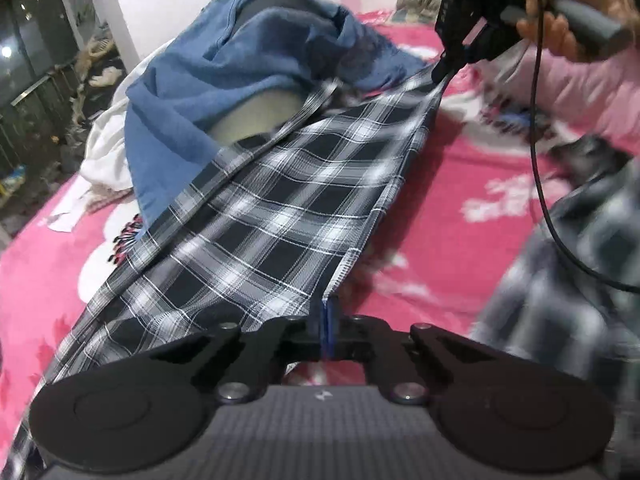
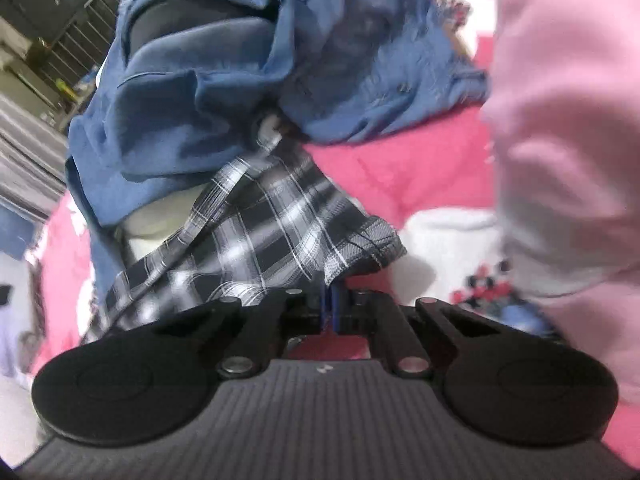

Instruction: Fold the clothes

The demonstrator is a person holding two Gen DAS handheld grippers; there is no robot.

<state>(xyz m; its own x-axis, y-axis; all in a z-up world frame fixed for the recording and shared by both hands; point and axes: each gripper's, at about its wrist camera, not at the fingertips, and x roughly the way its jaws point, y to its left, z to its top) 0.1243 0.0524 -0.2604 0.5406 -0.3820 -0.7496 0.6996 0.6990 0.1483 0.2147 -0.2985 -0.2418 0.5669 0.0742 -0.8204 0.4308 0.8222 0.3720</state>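
Currently both the left gripper (image 1: pixel 329 312) and the right gripper (image 2: pixel 333 300) are clamped on the plaid shirt (image 1: pixel 280 200); its far end, under the blue garment (image 1: pixel 224 80), may snag and drag that pile.

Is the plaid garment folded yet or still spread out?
Not folded: the plaid garment hangs stretched between the left gripper and right gripper, both shut on its edge.

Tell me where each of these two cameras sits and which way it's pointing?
Left wrist view: sits on the left gripper, looking forward and down along the plaid garment on the pink blanket; the right gripper and its hand show far off.
Right wrist view: sits on the right gripper, facing the blue garment; a pink sleeve shows.
Shared: plaid garment, blue garment, blanket; both jaws pinch plaid edges.
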